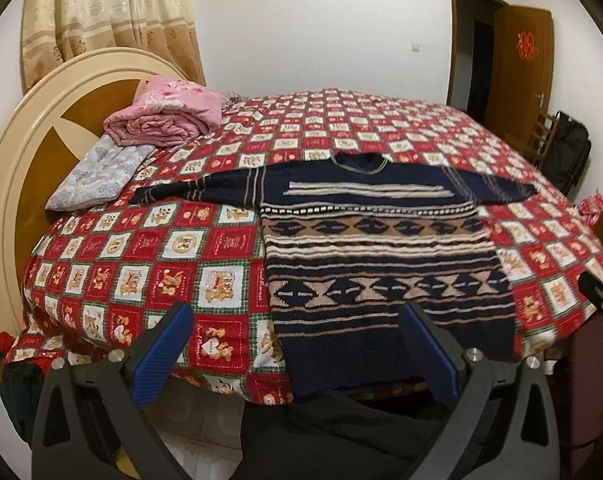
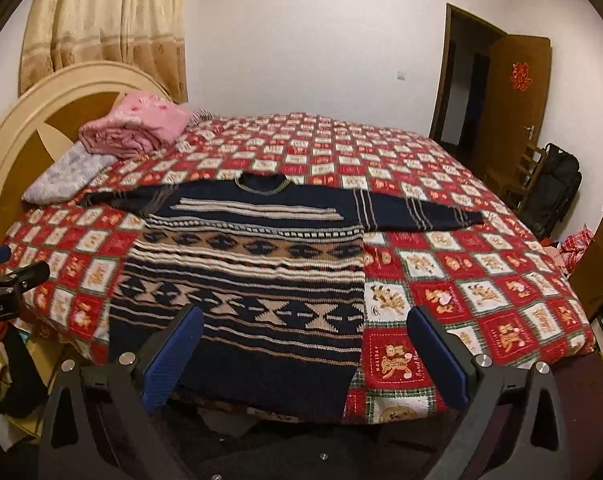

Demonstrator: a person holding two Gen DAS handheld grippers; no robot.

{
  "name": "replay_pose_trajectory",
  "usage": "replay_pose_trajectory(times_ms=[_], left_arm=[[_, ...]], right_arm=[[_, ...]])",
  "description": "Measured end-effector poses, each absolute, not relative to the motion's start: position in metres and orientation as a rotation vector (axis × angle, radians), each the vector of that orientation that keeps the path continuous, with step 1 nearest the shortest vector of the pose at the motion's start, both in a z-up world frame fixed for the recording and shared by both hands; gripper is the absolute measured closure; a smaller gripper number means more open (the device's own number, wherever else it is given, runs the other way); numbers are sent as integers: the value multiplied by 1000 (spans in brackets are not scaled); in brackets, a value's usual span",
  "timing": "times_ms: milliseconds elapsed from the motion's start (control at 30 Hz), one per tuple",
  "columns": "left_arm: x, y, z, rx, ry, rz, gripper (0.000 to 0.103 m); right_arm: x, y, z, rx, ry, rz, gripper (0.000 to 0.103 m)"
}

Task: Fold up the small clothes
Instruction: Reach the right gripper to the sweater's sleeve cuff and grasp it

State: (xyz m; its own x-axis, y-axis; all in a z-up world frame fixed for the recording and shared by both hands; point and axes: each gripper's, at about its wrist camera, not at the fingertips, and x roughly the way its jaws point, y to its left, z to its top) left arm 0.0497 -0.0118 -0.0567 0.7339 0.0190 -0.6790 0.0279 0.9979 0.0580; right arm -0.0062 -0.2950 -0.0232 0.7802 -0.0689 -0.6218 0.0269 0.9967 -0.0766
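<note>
Sweater [image 1: 381, 248] lies flat on the bed [image 1: 149, 248], sleeves out, hem at the near edge. Left hand-held gripper [image 1: 301, 356] and right hand-held gripper [image 2: 305, 356] both hover released. Risk: pinching the quilt too, or knit slipping off the edge.

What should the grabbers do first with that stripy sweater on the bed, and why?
Probably reach the left gripper toward the sweater's left sleeve to fold it in. The sweater lies flat on the bedspread, both sleeves spread wide, and both the left and the right gripper are open and holding nothing.
</note>
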Motion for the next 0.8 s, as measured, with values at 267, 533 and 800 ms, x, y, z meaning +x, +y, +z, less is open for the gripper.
replay_pose_trajectory(times_ms=[267,533,800], left_arm=[[91,-25,-94,108,812,3,0],[143,-36,-106,84,830,0,0],[198,-50,-119,109,836,25,0]], right_arm=[[36,-315,-74,-10,778,-90,1],[76,-343,-90,75,760,-101,1],[128,-377,-106,73,789,-139,16]])
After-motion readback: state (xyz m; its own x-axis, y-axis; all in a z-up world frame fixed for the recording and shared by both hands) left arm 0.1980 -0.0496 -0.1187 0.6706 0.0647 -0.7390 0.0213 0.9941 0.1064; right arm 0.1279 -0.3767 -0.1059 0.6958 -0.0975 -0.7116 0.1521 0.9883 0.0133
